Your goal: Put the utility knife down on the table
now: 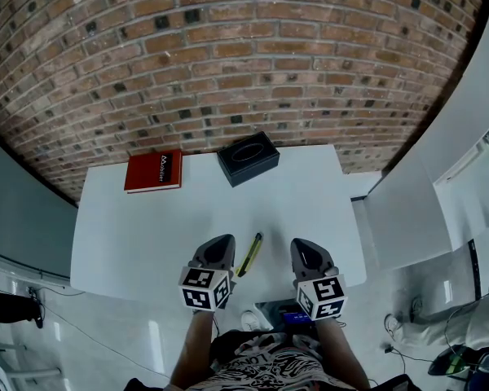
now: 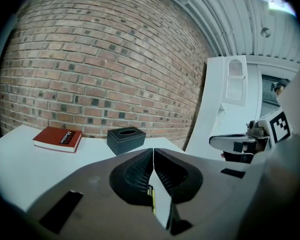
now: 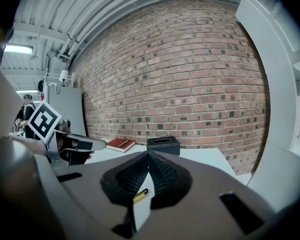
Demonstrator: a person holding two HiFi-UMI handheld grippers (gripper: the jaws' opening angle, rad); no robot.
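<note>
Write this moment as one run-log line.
utility knife: flat on table | left hand-held gripper: shut, empty | right hand-held gripper: shut, empty

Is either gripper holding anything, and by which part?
Nothing is held: left gripper and right gripper are shut, empty; the utility knife lies on the table.

Brick wall (image 1: 228, 47) behind white table (image 1: 147, 235)

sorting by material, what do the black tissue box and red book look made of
Tissue box: black, faint sheen, crisp edges; perhaps leatherette or plastic, unclear which. Red book: matte cover with pale page edge, likely card and paper.
</note>
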